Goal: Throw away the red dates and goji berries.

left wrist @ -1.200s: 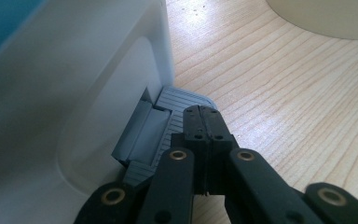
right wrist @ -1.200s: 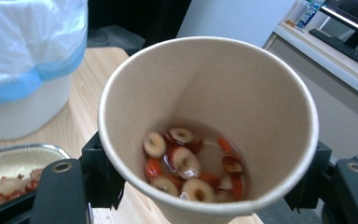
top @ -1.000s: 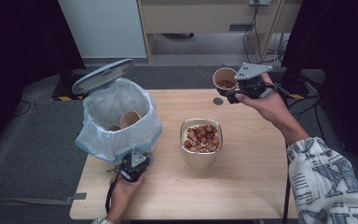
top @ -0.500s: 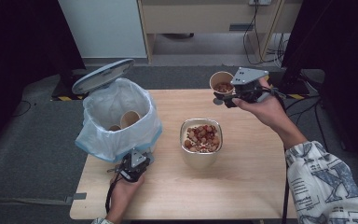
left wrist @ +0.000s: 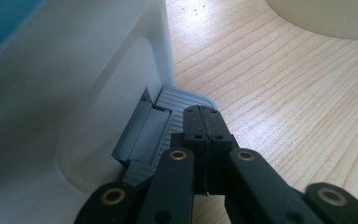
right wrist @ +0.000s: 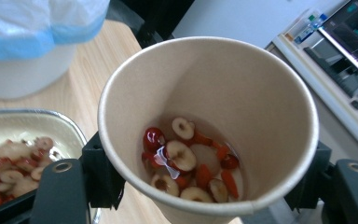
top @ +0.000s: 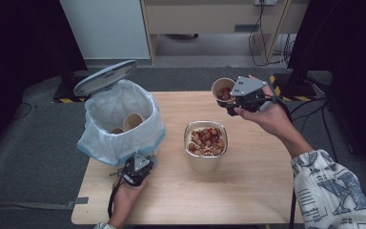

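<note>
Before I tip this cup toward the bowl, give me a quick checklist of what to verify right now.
1. Right claw shut on the cup: ok.
2. Cup holds fruit slices and some liquid: ok.
3. Cup over the bowl: not ok, it hangs beyond the bowl's far right.
4. Bowl room: cannot tell, already holds slices.
5. Left claw shut, on the bin pedal: ok.
6. Bin lid up: ok.

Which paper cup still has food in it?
The paper cup clamped in the right gripper, holding sliced fruit; the cups in the bin look empty.
</note>
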Available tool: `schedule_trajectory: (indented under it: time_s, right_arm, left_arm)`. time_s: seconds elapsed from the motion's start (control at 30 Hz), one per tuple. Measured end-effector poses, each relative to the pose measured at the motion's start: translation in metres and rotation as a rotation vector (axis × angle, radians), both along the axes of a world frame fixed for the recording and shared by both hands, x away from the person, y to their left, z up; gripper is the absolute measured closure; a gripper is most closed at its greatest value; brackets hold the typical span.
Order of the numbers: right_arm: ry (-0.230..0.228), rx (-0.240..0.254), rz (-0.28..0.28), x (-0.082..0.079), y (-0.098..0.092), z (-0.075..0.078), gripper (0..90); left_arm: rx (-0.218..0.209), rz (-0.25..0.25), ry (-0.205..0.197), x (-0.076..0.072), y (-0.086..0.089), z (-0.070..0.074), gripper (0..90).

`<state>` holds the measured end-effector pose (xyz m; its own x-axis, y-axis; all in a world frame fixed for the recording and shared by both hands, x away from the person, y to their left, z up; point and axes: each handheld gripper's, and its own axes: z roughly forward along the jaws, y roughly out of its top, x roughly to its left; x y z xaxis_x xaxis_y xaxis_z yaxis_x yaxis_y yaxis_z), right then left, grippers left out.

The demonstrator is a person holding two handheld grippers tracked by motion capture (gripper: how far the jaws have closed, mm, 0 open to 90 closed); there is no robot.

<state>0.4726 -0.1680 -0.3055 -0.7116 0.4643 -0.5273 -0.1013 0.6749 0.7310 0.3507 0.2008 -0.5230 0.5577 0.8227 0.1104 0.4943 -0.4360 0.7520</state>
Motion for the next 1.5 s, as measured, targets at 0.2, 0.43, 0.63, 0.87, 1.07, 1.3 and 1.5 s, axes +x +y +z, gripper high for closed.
schedule_trajectory:
  time_s: [0.2, 0.43, 0.63, 0.87, 1.07, 1.3, 1.5]
  right_arm:
    - [-0.055, -0.054, 0.001, -0.004, 0.004, 0.000, 29.9]
    - [-0.080, -0.083, 0.002, -0.004, 0.006, 0.004, 29.9]
    - [-0.087, -0.090, 0.006, -0.007, 0.007, 0.007, 29.9]
    - [-0.135, -0.149, 0.007, -0.011, 0.010, 0.007, 29.9]
    - [-0.204, -0.238, 0.014, -0.018, 0.016, 0.009, 29.9]
    - [-0.233, -0.277, 0.013, -0.019, 0.017, 0.010, 29.9]
    - [-0.252, -0.305, 0.007, -0.019, 0.017, 0.011, 30.0]
  left_arm:
    - [-0.003, 0.002, -0.001, 0.000, 0.000, 0.000, 89.3]
    - [-0.004, 0.002, -0.001, 0.000, 0.000, 0.000, 89.2]
    - [-0.003, 0.002, -0.001, 0.000, 0.000, 0.000, 89.3]
    - [-0.003, 0.001, -0.001, 0.000, 0.000, 0.000, 89.2]
    - [-0.003, 0.002, 0.000, 0.000, 0.000, 0.000, 89.2]
    - [-0.004, 0.002, 0.000, 0.000, 0.000, 0.000, 89.2]
    - [-0.006, 0.002, 0.001, 0.000, 0.000, 0.000, 89.3]
